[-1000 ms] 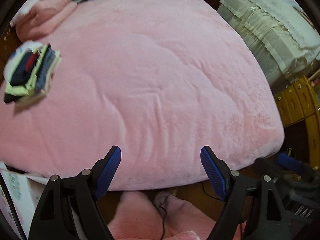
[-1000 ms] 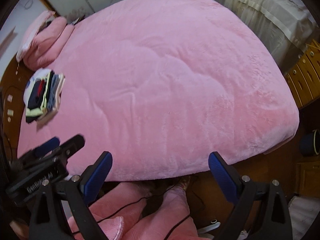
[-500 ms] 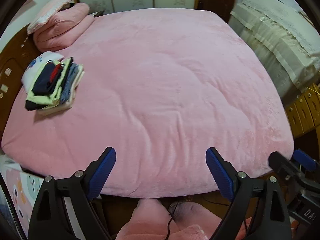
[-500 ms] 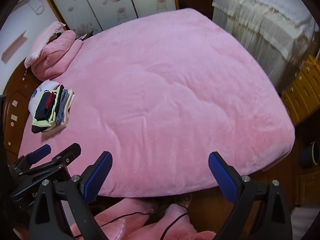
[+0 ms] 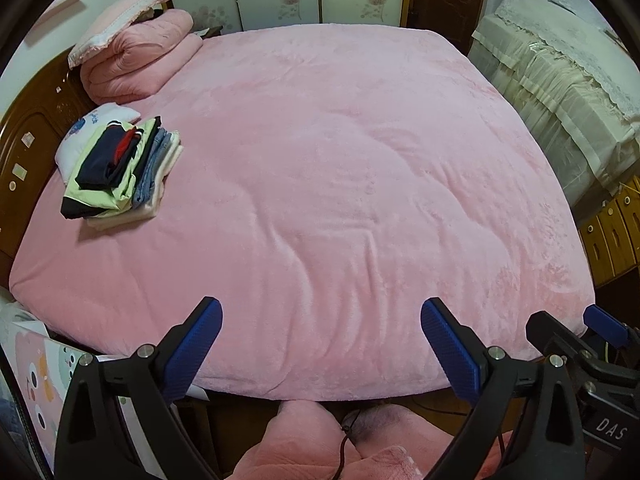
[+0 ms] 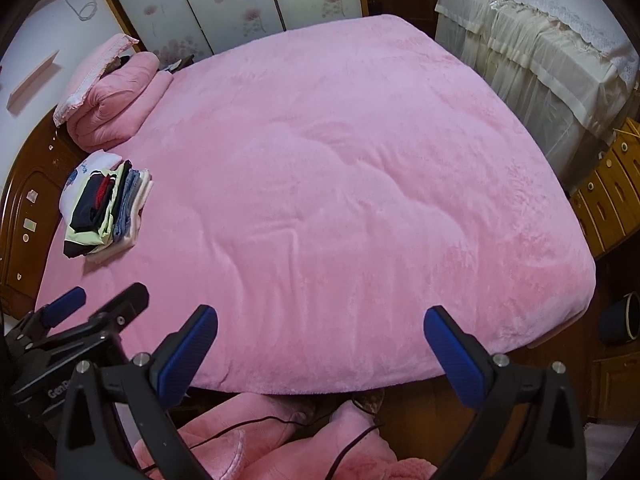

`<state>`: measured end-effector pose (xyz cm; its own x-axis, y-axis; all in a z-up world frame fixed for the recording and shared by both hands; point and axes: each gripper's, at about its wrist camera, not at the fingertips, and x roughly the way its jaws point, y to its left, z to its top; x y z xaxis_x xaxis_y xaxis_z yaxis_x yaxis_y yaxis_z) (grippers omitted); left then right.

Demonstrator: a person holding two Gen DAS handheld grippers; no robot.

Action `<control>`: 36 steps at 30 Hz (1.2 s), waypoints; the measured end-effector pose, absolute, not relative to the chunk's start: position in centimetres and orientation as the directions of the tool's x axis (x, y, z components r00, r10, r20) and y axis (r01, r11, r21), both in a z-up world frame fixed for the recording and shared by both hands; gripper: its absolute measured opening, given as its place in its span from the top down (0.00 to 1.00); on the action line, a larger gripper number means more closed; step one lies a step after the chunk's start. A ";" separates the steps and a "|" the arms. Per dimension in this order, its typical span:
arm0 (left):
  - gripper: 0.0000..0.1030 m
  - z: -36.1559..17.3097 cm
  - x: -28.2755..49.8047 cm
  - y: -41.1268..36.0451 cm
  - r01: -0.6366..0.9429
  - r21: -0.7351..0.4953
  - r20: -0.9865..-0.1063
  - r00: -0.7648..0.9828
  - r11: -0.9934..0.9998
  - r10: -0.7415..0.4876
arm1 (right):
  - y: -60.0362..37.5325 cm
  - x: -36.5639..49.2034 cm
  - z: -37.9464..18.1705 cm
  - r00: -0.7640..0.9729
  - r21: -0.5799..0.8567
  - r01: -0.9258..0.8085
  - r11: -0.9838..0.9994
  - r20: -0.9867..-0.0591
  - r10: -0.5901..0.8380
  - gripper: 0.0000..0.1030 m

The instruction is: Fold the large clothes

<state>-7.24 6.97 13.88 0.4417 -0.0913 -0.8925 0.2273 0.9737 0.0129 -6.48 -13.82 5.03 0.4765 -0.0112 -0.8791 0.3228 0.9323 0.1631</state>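
A stack of folded clothes (image 5: 120, 168) lies at the left side of a pink bed cover (image 5: 340, 184), near the headboard; it also shows in the right wrist view (image 6: 106, 208). My left gripper (image 5: 320, 344) is open and empty, held above the foot edge of the bed. My right gripper (image 6: 320, 348) is open and empty too, beside it to the right. In the left wrist view the right gripper (image 5: 576, 336) shows at the lower right. In the right wrist view the left gripper (image 6: 92, 308) shows at the lower left. No unfolded garment is in view.
A folded pink quilt and pillow (image 5: 136, 56) lie at the head of the bed. A cream-covered piece of furniture (image 5: 560, 80) and wooden drawers (image 5: 612, 232) stand to the right. The person's pink-clad legs (image 5: 320, 440) are below the grippers. A patterned box (image 5: 32, 380) stands at the lower left.
Both grippers have tilted up and drawn back from the bed, so more of the room and headboard shows. Both stayed open and empty.
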 end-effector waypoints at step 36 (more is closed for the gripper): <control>0.01 13.1 -9.1 5.2 0.164 -0.023 -0.902 0.423 0.986 -0.091 | -15.6 -7.0 5.4 0.508 0.132 0.210 0.969 -0.862 0.008 0.00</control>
<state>-9.14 5.21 13.07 0.4230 -0.0911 -0.9016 0.1643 0.9862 -0.0226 -7.00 -15.60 5.41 0.5076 0.0079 -0.8616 0.2096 0.9688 0.1323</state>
